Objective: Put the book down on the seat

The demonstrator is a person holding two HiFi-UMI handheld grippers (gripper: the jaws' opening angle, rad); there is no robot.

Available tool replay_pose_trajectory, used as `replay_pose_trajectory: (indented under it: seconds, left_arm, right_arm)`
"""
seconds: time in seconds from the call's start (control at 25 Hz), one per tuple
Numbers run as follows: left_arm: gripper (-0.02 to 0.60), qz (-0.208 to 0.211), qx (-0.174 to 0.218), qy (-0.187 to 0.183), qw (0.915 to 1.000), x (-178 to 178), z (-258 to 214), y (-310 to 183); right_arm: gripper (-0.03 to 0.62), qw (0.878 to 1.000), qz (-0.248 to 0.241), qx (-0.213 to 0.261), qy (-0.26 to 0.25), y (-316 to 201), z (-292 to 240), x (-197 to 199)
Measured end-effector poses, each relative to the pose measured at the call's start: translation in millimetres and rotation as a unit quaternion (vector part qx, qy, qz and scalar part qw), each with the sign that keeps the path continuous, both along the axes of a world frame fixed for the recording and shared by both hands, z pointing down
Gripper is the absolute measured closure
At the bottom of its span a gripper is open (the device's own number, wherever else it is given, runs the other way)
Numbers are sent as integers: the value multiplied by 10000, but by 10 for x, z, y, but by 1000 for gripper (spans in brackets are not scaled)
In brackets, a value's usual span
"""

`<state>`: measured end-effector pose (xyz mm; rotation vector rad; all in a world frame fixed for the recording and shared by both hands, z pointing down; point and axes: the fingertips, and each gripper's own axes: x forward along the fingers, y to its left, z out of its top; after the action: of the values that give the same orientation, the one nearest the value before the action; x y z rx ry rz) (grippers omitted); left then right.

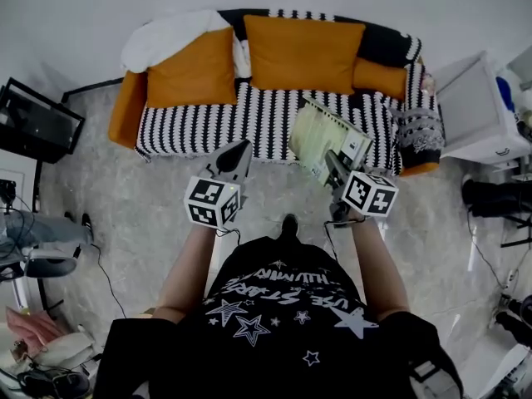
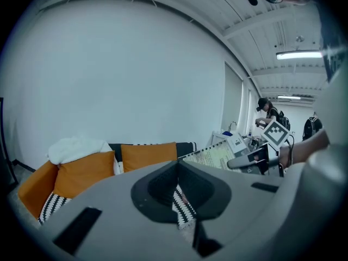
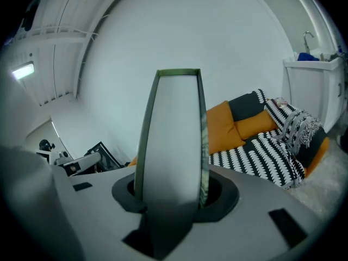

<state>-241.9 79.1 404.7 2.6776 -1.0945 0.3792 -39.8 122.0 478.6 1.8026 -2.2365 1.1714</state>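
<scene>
A thin book with a pale green cover (image 1: 327,140) hangs tilted in the air over the front right part of the sofa's black-and-white patterned seat (image 1: 249,119). My right gripper (image 1: 335,165) is shut on its lower edge. In the right gripper view the book (image 3: 171,140) stands edge-on between the jaws and hides the middle of the view, with the seat (image 3: 255,156) to its right. My left gripper (image 1: 237,156) is shut and holds nothing; it hovers over the floor just in front of the seat. In the left gripper view the book (image 2: 215,157) shows at the right.
Orange cushions (image 1: 303,52) line the sofa back, with a white blanket (image 1: 166,36) at its left. A patterned throw (image 1: 420,131) drapes the right armrest. A white cabinet (image 1: 482,110) stands right, a dark screen (image 1: 33,119) left. Another person (image 2: 269,113) is far off.
</scene>
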Motion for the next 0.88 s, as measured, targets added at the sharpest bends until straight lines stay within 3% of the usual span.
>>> replay_pose_trajectory:
  seconds: [0.44, 0.88]
  left_arm:
    - [574, 21, -64, -133, 9999, 467, 31, -278]
    - [574, 558, -247, -44, 9981, 1004, 222, -840]
  right_arm:
    - [419, 9998, 151, -94, -133, -233, 86, 485]
    - [419, 9981, 541, -302, -41, -511, 184, 818]
